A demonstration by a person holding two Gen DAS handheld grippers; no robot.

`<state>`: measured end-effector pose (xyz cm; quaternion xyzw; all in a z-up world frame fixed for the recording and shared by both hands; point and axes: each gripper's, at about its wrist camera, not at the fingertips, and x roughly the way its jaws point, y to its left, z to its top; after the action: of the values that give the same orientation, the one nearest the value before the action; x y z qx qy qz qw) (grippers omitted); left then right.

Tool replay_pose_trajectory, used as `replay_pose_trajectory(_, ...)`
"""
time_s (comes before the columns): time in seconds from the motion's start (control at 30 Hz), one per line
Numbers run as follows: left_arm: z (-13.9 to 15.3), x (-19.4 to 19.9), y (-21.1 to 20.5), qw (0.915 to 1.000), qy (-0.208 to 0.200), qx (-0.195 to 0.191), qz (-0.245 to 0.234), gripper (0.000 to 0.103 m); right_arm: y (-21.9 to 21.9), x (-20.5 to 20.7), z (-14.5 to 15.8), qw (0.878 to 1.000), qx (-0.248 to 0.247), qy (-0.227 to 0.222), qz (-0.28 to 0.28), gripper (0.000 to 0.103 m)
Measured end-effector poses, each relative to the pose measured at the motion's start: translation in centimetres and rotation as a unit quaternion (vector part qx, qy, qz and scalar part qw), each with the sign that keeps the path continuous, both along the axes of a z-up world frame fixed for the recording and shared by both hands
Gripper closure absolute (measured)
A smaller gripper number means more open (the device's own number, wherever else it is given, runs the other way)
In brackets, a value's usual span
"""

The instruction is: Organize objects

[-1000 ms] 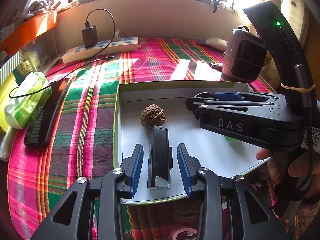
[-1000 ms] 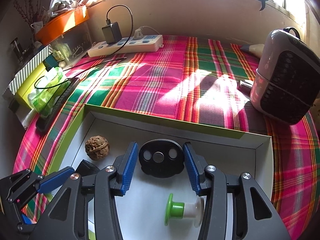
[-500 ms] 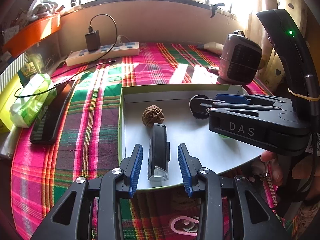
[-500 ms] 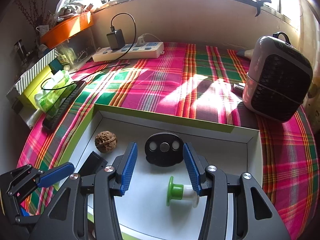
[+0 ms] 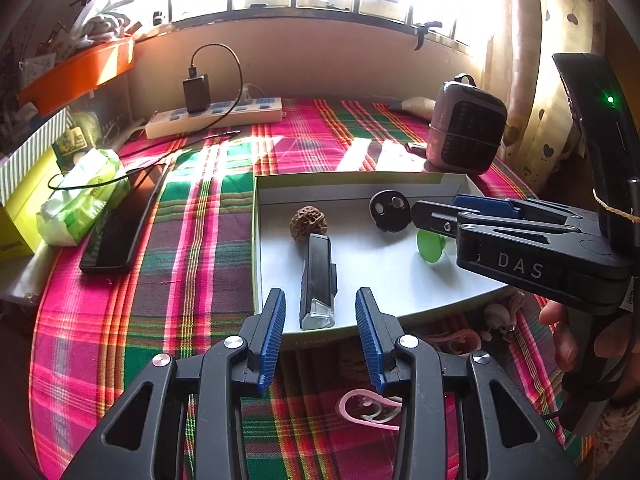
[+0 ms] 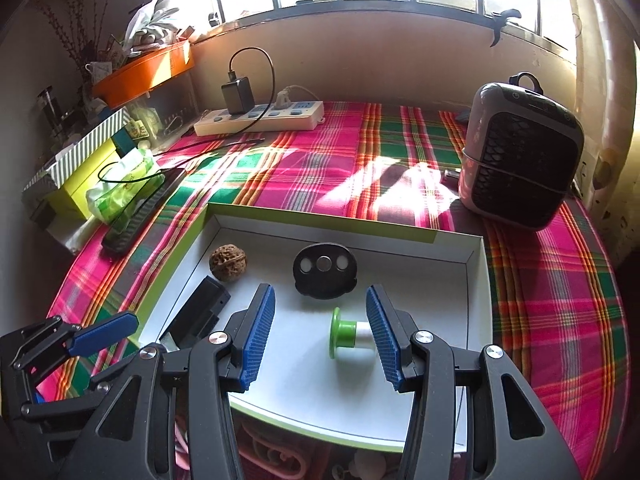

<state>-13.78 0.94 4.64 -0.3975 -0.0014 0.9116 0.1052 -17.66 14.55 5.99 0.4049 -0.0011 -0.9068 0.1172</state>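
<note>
Your left hand-held gripper has its jaws parted with nothing between the pads; the near end of the black clip-shaped bar lies just ahead of its fingertips, inside the shallow white tray. Your right hand-held gripper is likewise open and empty, and the green-and-white spool lies on its side on the tray floor in line with the gap, close to the right finger, though whether it touches the pad you cannot tell from here.

Beyond the left hand-held gripper, past the far end of the bar, sits the walnut, just beside or touching the bar. Ahead of the right hand-held gripper, past the spool, lies the black oval disc with three holes. All four things rest in the tray, which stands on the plaid cloth.

By the look of it, these pieces are already sorted and both tools are free. Below and nearer to you than the tray's front edge, a pink curly piece and some other small, indistinct bits lie on the cloth. The next move likely calls for dropping one hand-held gripper toward those, squaring the pads around one item, and lifting it over the rim.
</note>
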Motion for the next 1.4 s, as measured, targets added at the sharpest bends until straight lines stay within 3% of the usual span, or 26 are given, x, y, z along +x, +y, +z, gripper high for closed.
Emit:
replay_pose_trajectory(0.27,0.5,1.9,-0.6,0.9998,0.007,0.015,-0.005,0.069,1.3,3.2,1.1,1.000,-0.014,0.026,-0.008,0.054)
replay_pose_trajectory(0.67,-0.9,4.1,-0.5,0.9995,-0.013,0.023,-0.017,0.068,3.1,6.9,0.3,0.999,-0.005,0.037,-0.025,0.054)
replay_pose_trajectory(1.4,-2.7,3.8,1.2,0.9976,-0.062,0.030,0.007,0.068,6.6,9.0,-2.4,0.997,-0.025,0.012,-0.078,0.054)
